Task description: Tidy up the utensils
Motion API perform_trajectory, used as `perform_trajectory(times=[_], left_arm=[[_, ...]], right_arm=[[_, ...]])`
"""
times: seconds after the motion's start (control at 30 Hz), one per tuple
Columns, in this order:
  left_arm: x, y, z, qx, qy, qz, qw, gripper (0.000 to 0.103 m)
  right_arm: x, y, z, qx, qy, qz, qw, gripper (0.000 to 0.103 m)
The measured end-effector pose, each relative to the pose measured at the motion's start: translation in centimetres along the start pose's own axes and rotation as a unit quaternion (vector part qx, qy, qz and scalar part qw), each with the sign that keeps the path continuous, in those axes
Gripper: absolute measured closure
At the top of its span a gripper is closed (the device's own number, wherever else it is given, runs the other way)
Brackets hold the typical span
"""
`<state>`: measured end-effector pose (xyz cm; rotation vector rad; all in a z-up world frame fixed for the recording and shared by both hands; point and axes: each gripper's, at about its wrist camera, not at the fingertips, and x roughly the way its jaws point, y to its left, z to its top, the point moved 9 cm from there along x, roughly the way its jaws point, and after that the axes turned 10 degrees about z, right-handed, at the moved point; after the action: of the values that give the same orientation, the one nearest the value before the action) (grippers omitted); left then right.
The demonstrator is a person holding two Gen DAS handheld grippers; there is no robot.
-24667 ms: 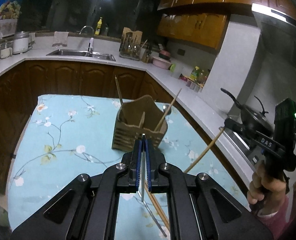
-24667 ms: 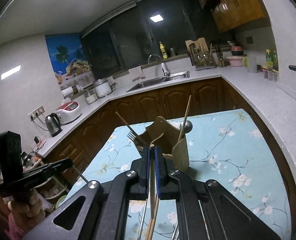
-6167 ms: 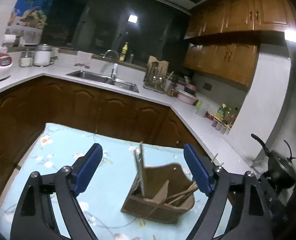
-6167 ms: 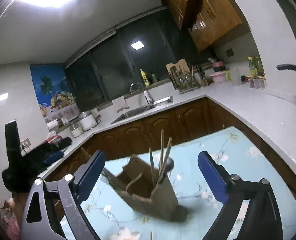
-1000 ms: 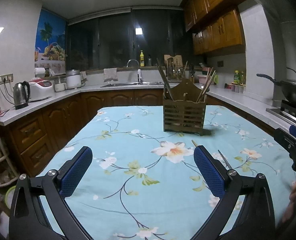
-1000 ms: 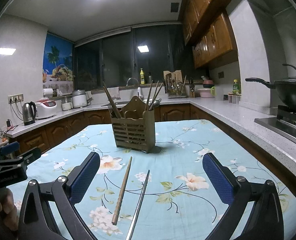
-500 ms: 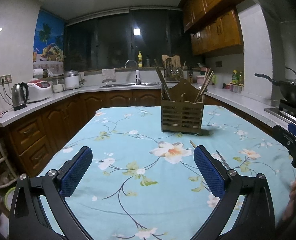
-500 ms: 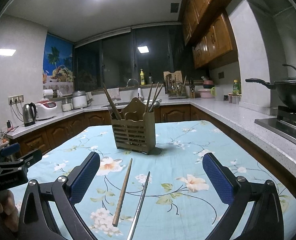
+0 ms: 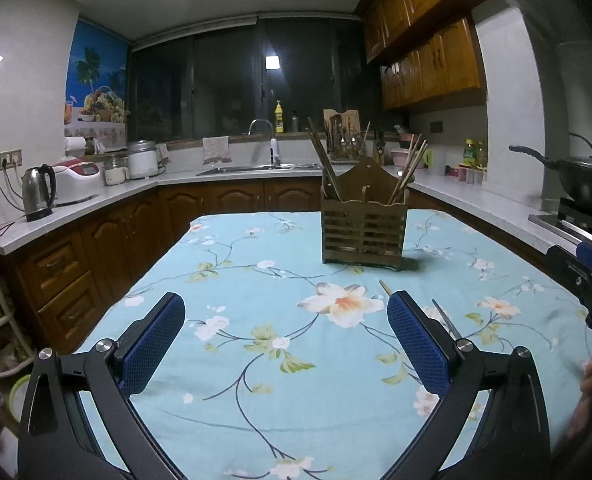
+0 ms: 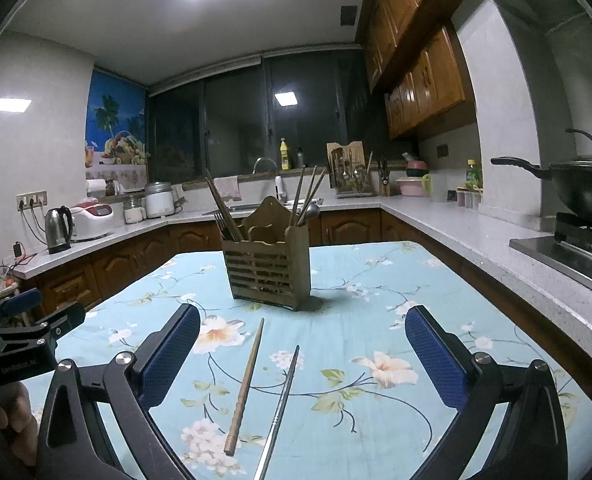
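Both grippers stand wide open over the table and hold nothing: the left gripper (image 9: 282,334) and the right gripper (image 10: 301,346) each show their blue-padded fingers spread far apart, with bare floral tablecloth (image 10: 375,280) between them.

Between the right gripper's fingers, on the near side of the wooden utensil holder (image 10: 270,268), lie two loose pieces side by side and apart from each other: a wooden chopstick (image 10: 244,388) and, to its right, a thin metal chopstick (image 10: 282,400). Both point roughly toward the holder and stop short of it. From the left wrist view only their far tips show, past the gripper's right finger.

The holder stands upright on the cloth, well beyond both grippers. Chopsticks lean out of its left and right compartments; a fork (image 10: 220,218) rises at its left and a spoon bowl (image 10: 311,210) at its right.

Behind the holder runs a counter with a sink (image 9: 256,168); to its left stands a kettle (image 10: 58,224), to its right a black wok (image 10: 583,190) on the stove.
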<state>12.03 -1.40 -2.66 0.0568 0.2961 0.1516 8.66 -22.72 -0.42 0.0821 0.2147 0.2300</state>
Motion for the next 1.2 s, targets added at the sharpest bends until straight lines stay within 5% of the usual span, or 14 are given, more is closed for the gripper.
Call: perform_trajectory(times=[1.2], left_arm=[[1.6, -0.2, -0.7, -0.004, 0.024, -0.017, 0.9996, 0.0]], right_arm=[[1.6, -0.6, -0.7, 0.011, 0.026, 0.002, 1.0, 0.0]])
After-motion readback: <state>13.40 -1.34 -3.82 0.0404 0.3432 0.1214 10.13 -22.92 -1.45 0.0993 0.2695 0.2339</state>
